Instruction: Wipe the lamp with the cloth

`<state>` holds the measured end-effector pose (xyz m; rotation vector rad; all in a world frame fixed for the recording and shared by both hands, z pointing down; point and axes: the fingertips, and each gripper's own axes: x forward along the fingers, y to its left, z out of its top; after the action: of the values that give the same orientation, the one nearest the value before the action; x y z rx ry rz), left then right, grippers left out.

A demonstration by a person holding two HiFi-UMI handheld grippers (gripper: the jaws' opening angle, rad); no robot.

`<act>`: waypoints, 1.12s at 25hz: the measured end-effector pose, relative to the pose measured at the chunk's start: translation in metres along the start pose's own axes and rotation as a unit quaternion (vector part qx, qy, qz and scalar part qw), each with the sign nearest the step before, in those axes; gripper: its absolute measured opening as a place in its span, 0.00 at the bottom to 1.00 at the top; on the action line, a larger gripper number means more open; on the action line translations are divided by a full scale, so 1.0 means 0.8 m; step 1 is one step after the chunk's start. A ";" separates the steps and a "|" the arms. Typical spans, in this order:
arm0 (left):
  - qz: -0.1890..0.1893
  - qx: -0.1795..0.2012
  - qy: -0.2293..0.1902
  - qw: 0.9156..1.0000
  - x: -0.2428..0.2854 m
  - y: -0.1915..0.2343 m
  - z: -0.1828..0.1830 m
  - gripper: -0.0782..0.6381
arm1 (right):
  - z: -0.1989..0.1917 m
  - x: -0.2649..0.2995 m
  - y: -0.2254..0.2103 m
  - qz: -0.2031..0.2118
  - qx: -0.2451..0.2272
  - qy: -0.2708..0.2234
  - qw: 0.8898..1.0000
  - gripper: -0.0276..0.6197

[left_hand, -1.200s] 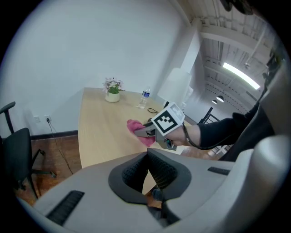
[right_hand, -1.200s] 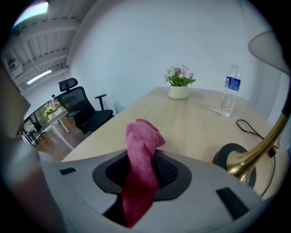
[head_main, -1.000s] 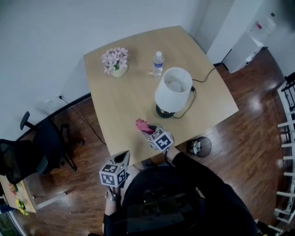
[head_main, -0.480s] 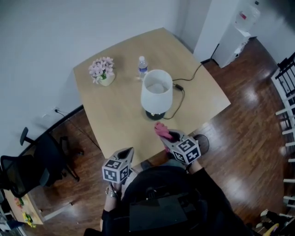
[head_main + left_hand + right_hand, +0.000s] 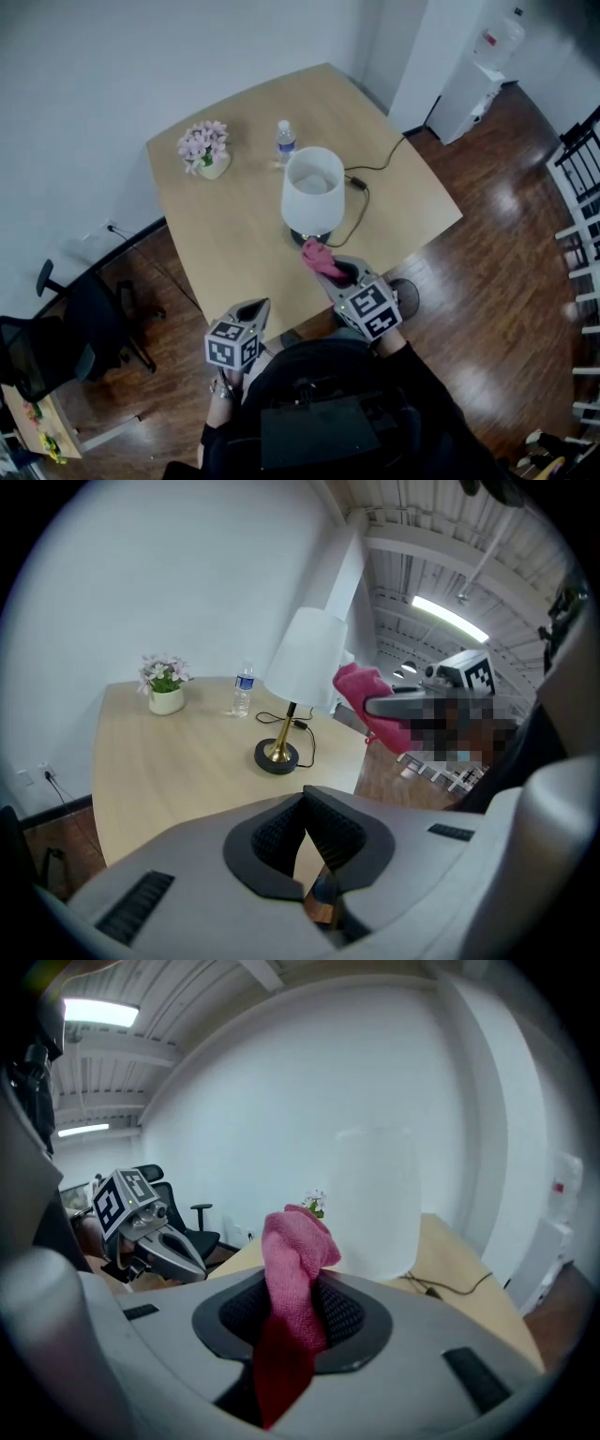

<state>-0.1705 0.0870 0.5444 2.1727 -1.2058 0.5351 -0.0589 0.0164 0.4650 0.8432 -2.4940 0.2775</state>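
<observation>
Pink cloth is gripped in the fingers of the right gripper, close beside the lamp. The fingers of the left gripper are closed and empty. By the look of things, wiping has yet to begin.

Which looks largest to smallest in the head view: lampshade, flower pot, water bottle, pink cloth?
1. lampshade
2. flower pot, blooms included
3. pink cloth and water bottle: too alike to rank; the cloth, held up in the right hand-held gripper, is nearer the camera.
</observation>
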 end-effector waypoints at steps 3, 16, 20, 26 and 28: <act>-0.006 -0.001 -0.004 1.000 -0.001 0.001 0.000 0.11 | 0.052 -0.002 -0.001 -0.043 -0.058 -0.012 0.997 0.22; 0.001 0.013 -0.001 1.000 -0.011 -0.001 0.007 0.11 | 0.181 0.025 0.003 -0.068 -0.026 -0.077 0.994 0.22; 0.028 -0.004 0.015 0.999 -0.022 0.002 0.002 0.11 | 0.185 0.025 -0.006 -0.082 -0.022 -0.090 0.992 0.22; 0.001 0.000 0.025 1.000 -0.017 0.023 -0.007 0.11 | 0.174 0.039 -0.012 -0.106 -0.033 -0.080 0.991 0.22; -0.017 0.008 0.026 1.000 -0.019 0.033 -0.010 0.11 | 0.179 0.043 -0.003 -0.106 0.002 -0.083 0.991 0.22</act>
<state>-0.2013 0.0910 0.5493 2.1745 -1.1401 0.5842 -0.1365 -0.0516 0.3596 1.1664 -2.5265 0.1427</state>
